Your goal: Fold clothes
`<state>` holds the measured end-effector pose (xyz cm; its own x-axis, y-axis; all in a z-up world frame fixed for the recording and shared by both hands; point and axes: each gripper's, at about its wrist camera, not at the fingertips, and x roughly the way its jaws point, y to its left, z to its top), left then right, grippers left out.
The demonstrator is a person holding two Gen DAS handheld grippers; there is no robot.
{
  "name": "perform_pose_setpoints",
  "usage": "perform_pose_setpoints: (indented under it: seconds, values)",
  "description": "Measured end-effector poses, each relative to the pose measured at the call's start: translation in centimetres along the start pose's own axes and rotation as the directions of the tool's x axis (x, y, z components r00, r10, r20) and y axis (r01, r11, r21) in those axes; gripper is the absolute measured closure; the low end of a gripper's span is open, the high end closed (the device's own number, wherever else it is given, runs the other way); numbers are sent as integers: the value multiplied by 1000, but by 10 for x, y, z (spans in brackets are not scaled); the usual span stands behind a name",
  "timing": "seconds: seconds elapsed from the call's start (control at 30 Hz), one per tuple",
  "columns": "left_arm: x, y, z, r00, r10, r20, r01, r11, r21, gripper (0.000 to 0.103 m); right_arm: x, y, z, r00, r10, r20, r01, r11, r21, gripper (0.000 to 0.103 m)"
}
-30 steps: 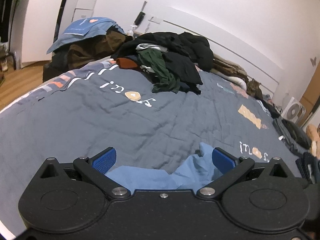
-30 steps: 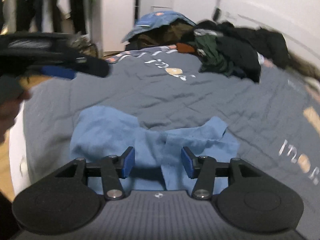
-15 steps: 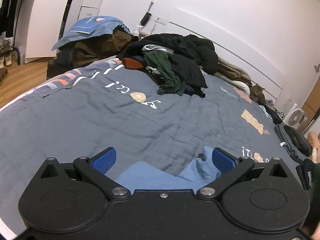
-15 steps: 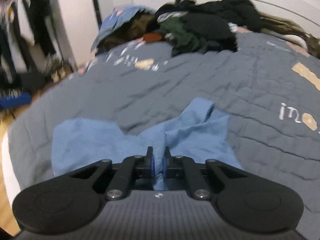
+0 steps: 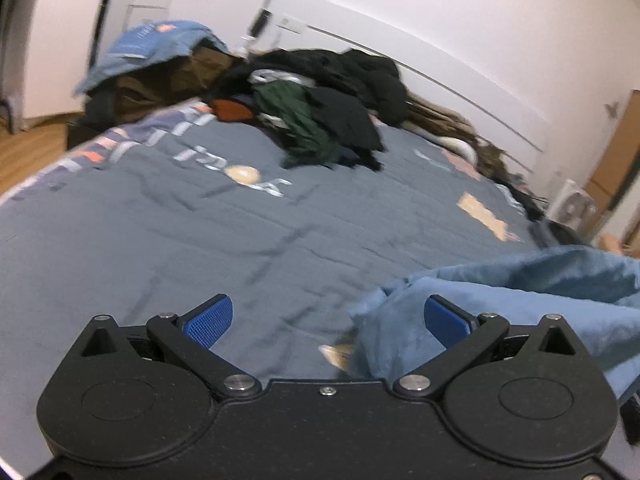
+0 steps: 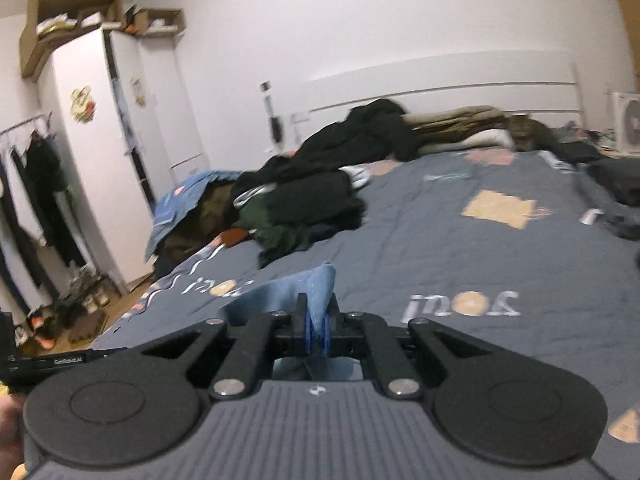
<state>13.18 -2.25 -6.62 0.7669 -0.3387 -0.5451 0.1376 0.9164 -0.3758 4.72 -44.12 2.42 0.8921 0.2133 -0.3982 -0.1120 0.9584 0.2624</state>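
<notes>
A light blue garment [image 5: 520,292] hangs lifted at the right of the left wrist view, over the grey bedspread [image 5: 200,240]. My left gripper [image 5: 328,320] is open, with a fold of the garment against its right pad and nothing clamped. My right gripper [image 6: 318,328] is shut on a fold of the same blue garment [image 6: 304,288] and holds it above the bed. The rest of the garment is hidden below the right gripper.
A pile of dark and green clothes [image 5: 320,108] lies at the far side of the bed, also in the right wrist view [image 6: 320,184]. A blue and brown heap [image 5: 160,56] sits at the bed's far left corner. A white wardrobe [image 6: 112,140] and clothes rack stand left.
My right gripper closed on the blue garment and lifted it off the bed. The garment now hangs at the right of my open left gripper instead of lying flat below it.
</notes>
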Motion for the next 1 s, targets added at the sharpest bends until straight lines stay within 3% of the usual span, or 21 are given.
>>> perform_pose_setpoints:
  seconds: [0.13, 0.23, 0.37, 0.5, 0.67, 0.77, 0.93, 1.0]
  values:
    - [7, -17, -10, 997, -75, -36, 77, 996, 46, 0, -11, -28, -29, 999, -38, -24, 40, 998, 48, 97]
    - [16, -32, -20, 997, -65, -48, 69, 992, 106, 0, -9, -47, -55, 997, -54, -51, 59, 993, 102, 97]
    - [29, -48, -30, 997, -53, -51, 61, 985, 161, 0, 2, -65, -83, 997, -17, -81, 29, 988, 152, 97]
    - [29, -65, -31, 998, -61, -11, 62, 957, 285, 0, 8, -75, -100, 995, 11, -96, 4, 989, 150, 97]
    - [36, -88, -28, 989, -148, 19, 129, 912, 388, 0, 12, -76, -109, 991, 26, -131, -9, 991, 132, 97]
    - [52, -95, -30, 980, -198, -11, 186, 898, 399, 0, 10, -77, -112, 989, 40, -141, -23, 992, 123, 97]
    - [83, -105, -35, 987, -142, -78, 162, 868, 469, 0, 9, -81, -111, 988, 58, -145, -41, 992, 122, 97]
    - [88, -106, -40, 974, -171, -147, 220, 862, 457, 8, 9, -82, -112, 987, 62, -148, -44, 992, 118, 97]
